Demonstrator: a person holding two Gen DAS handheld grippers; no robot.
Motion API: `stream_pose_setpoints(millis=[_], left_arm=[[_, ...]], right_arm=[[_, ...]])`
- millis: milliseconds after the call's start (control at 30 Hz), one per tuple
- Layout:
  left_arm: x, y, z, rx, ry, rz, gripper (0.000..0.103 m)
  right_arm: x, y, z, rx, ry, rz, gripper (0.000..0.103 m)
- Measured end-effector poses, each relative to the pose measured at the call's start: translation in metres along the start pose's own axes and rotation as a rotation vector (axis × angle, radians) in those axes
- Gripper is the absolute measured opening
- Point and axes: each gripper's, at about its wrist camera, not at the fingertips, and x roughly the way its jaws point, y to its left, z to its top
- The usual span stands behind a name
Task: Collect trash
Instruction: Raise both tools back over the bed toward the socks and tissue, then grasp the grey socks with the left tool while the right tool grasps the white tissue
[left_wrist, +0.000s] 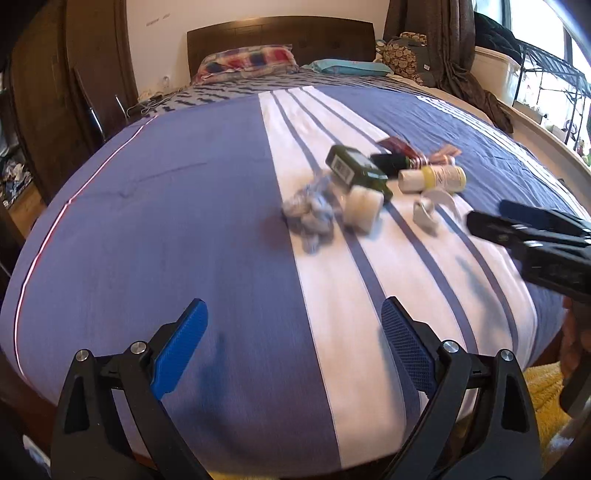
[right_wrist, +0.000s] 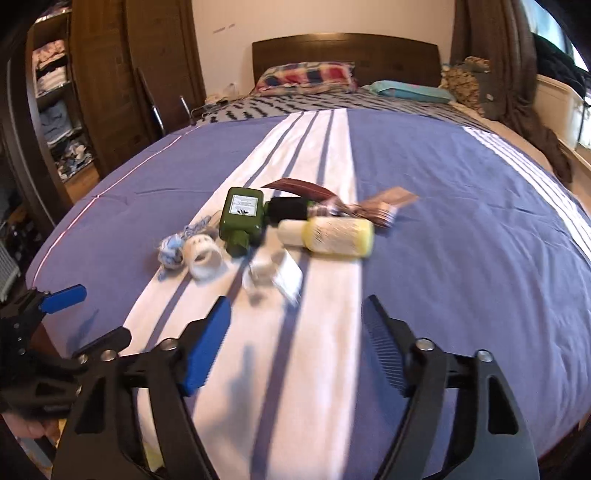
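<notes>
L gripper (left_wrist: 293, 347): jaws wide apart, nothing between; trash pile lies ahead and slightly right of its jaws, well apart. Pile, left to right in R wrist view: blue-white wad (right_wrist: 173, 249), white ring (right_wrist: 205, 260), green bottle (right_wrist: 242, 219) w/ long axis running toward the jaws, neck nearest; small white scrap (right_wrist: 275, 275); yellow bottle (right_wrist: 332, 234) w/ long axis across the jaws, white cap to the left; wrappers (right_wrist: 369, 208) behind. R gripper (right_wrist: 295, 334): jaws apart, empty, pointing almost straight at the scrap, which is near and just left of centre; R looks the nearer hand. All rests on the bed (right_wrist: 461, 240). Labels on both bottles too blurred to read; no brand legible.
</notes>
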Motion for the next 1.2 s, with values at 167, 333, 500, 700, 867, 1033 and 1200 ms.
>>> stream_pose_setpoints(millis=[167, 333, 500, 700, 867, 1033, 1200], left_arm=[[0.007, 0.003, 0.014, 0.000, -0.011, -0.019, 0.089], [0.018, 0.002, 0.029, 0.012, -0.016, -0.036, 0.088], [0.039, 0.007, 0.041, -0.002, 0.006, -0.033, 0.078], [0.070, 0.012, 0.054, -0.027, 0.041, -0.059, 0.067], [0.080, 0.013, 0.057, -0.029, 0.048, -0.064, 0.034], [0.065, 0.016, 0.050, -0.048, 0.049, -0.069, 0.033], [0.032, 0.009, 0.029, -0.041, 0.033, -0.058, 0.032]], right_arm=[[0.033, 0.013, 0.012, -0.026, 0.038, 0.015, 0.057], [0.047, 0.017, 0.010, -0.066, 0.060, -0.016, 0.023], [0.037, 0.007, 0.006, -0.071, 0.042, -0.024, 0.004], [0.020, -0.009, -0.004, -0.047, 0.026, -0.025, 0.004], [0.008, -0.021, -0.012, -0.036, 0.019, -0.036, 0.004], [-0.002, -0.026, -0.019, -0.025, 0.013, -0.040, 0.004], [-0.019, -0.024, -0.026, -0.020, -0.004, -0.029, 0.004]])
